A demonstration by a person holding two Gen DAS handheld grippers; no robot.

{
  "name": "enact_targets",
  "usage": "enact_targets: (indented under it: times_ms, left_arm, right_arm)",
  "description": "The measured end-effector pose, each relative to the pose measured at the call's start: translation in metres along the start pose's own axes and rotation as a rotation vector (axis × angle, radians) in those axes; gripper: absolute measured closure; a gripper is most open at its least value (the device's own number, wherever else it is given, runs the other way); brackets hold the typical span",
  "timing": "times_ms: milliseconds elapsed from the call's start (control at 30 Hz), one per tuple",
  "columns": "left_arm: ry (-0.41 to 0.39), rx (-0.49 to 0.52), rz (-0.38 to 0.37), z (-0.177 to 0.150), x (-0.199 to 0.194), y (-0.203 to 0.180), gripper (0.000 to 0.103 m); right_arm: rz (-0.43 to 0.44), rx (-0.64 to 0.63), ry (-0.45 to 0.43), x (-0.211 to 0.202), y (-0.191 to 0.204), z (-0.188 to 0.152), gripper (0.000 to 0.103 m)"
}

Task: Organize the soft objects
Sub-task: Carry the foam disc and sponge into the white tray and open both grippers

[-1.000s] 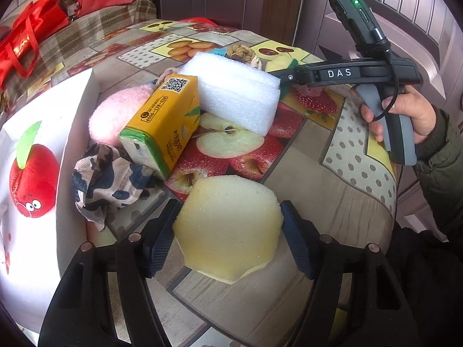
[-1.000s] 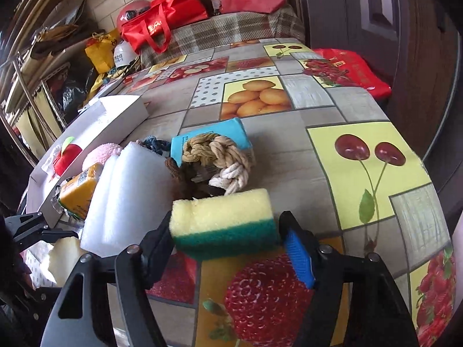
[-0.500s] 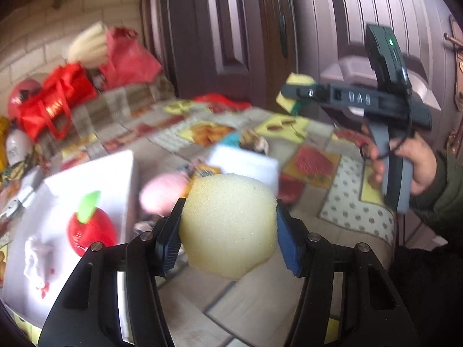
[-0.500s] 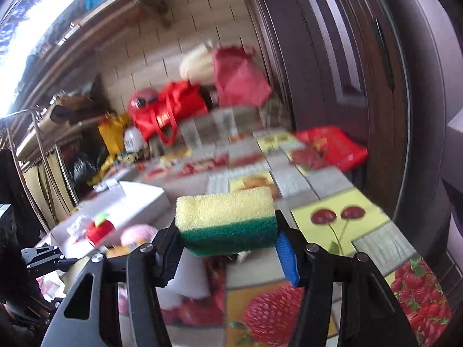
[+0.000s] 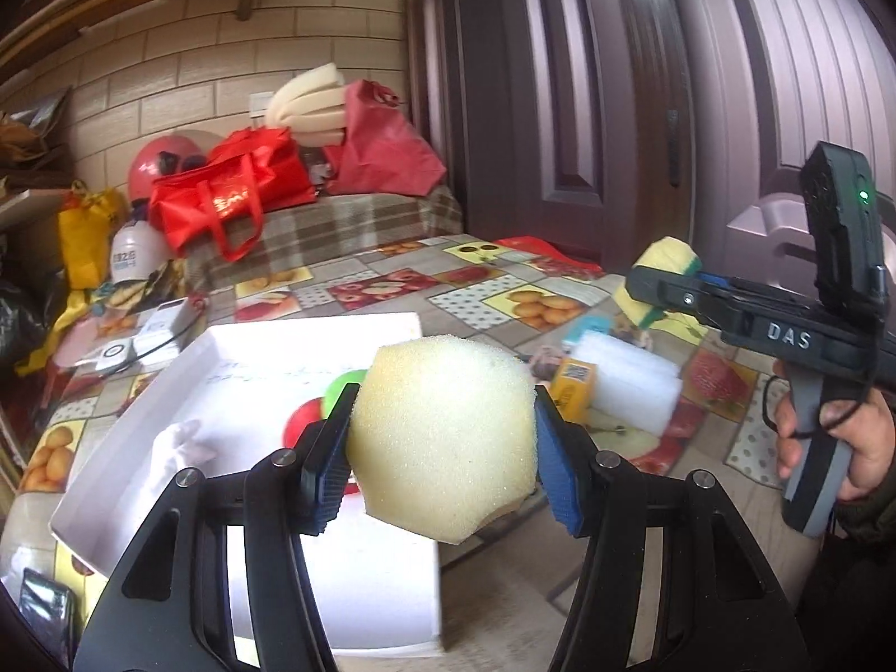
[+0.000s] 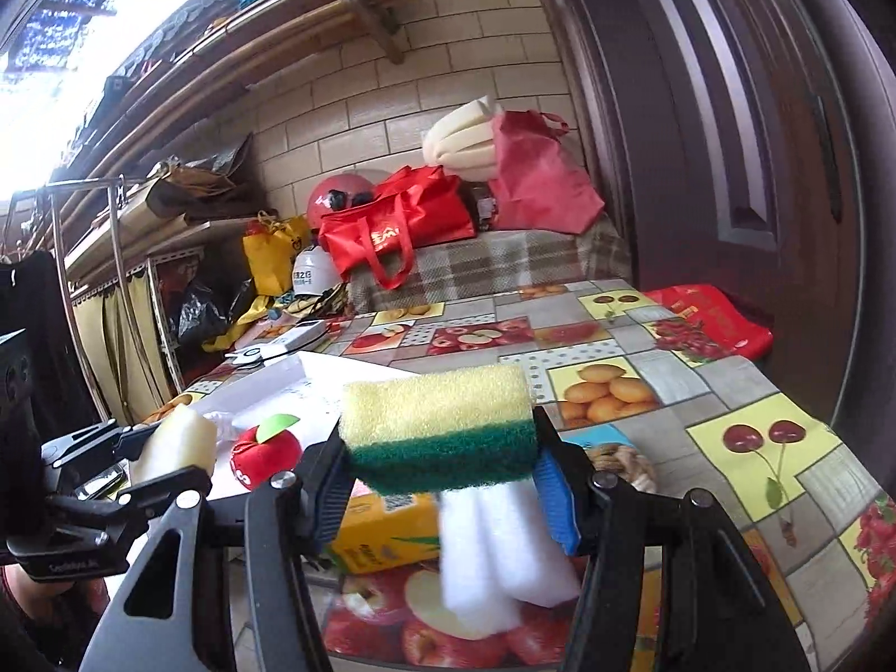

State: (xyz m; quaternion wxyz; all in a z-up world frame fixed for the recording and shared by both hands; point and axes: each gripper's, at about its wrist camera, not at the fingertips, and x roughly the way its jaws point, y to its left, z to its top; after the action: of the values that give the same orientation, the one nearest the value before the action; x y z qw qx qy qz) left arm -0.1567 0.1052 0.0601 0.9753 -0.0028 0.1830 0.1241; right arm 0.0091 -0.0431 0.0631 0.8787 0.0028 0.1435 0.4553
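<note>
Comparing with one second ago, both sponges have left the tabletop and are now airborne. The left gripper has its fingers clenched on the pale round sponge, which was resting on the tabletop's near edge and now hangs above the near end of the white box. The right gripper has its fingers clenched on the yellow-and-green scouring sponge, raised from its spot in front of the rope knot and now held over the white foam block and juice carton. The box, at the tabletop's left side, already holds a red apple plush. Judgement: both pickups are complete and carriage toward the box is under way; release into the box remains outstanding, the left sponge being nearer to it. Foam block and rope knot await collection.
</note>
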Motion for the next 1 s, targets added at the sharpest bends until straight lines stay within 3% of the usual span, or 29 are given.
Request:
enact_targets:
  times_ms: [167,267,667,800,1000]
  left_arm:
    - [0.001,-0.009,0.104,-0.007,0.001,0.025,0.045]
    - [0.003,-0.086,0.103,-0.011,0.001,0.048,0.045]
    - [0.006,-0.162,0.26,-0.021,-0.004,0.118,0.045]
    - [0.007,-0.221,0.279,-0.023,-0.003,0.137,0.045]
    - [0.006,-0.193,0.287,-0.019,0.008,0.134,0.045]
  right_arm:
    - [0.015,-0.043,0.007,0.006,0.021,-0.002,0.045]
    - [0.03,-0.07,0.015,0.011,0.034,-0.003,0.045]
    - [0.098,-0.147,0.085,0.045,0.077,-0.006,0.046]
    - [0.14,-0.162,0.113,0.055,0.093,-0.009,0.046]
    - [0.274,-0.197,0.225,0.08,0.128,-0.02,0.046]
